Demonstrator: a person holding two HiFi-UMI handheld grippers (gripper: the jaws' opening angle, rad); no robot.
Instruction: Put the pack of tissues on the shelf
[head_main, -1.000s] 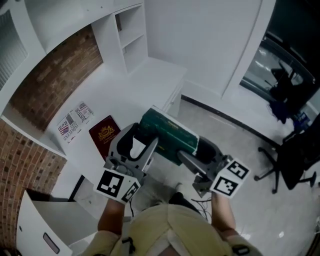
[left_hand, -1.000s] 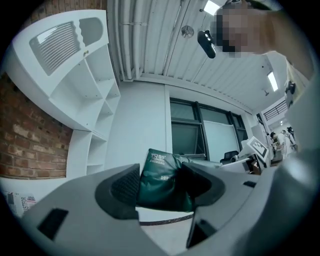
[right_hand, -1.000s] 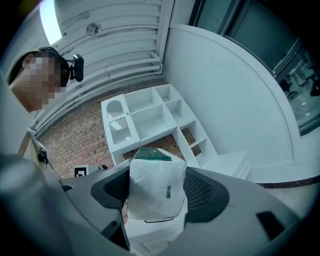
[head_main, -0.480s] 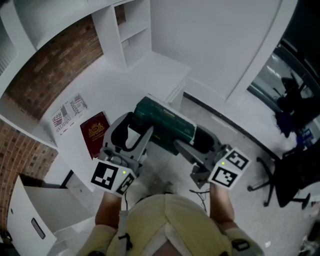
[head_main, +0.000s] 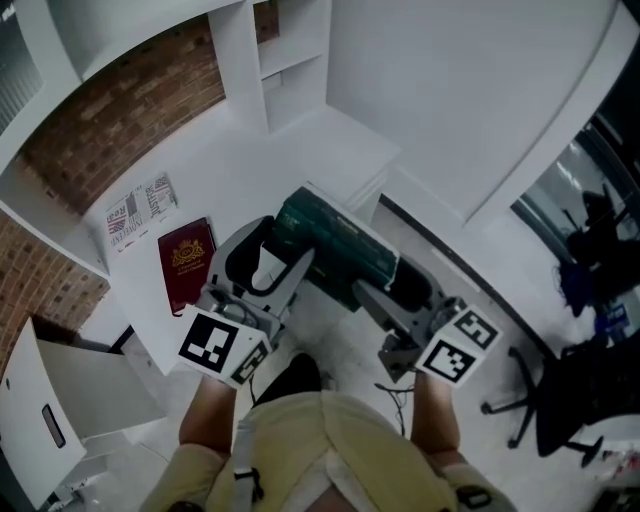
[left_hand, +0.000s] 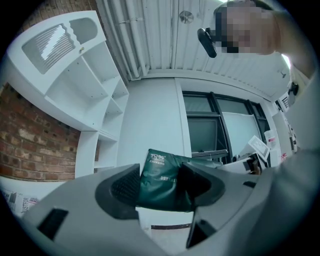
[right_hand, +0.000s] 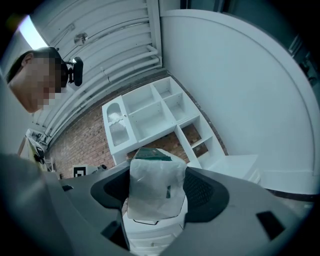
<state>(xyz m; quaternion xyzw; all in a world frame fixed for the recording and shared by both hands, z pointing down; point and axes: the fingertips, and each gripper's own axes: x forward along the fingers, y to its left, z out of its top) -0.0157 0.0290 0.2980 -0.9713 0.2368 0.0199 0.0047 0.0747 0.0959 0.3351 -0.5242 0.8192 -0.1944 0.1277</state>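
Note:
A dark green pack of tissues (head_main: 335, 248) hangs in the air between both grippers, above the white desk's front corner. My left gripper (head_main: 283, 262) is shut on its left end; in the left gripper view the green pack (left_hand: 161, 181) fills the gap between the jaws. My right gripper (head_main: 372, 290) is shut on its other end, where the pack's pale end (right_hand: 156, 189) sits clamped between the pads. The white shelf unit (head_main: 285, 60) stands at the back of the desk, and in the right gripper view the shelf unit (right_hand: 155, 112) shows beyond the pack.
On the white desk (head_main: 240, 170) lie a dark red booklet (head_main: 185, 262) and a printed leaflet (head_main: 140, 208) at the left. A brick wall (head_main: 120, 120) runs behind the desk. A dark office chair (head_main: 590, 400) stands on the floor at the right.
The view has shifted so the desk and shelf sit slightly further right and lower. Both grippers keep holding the pack in about the same place.

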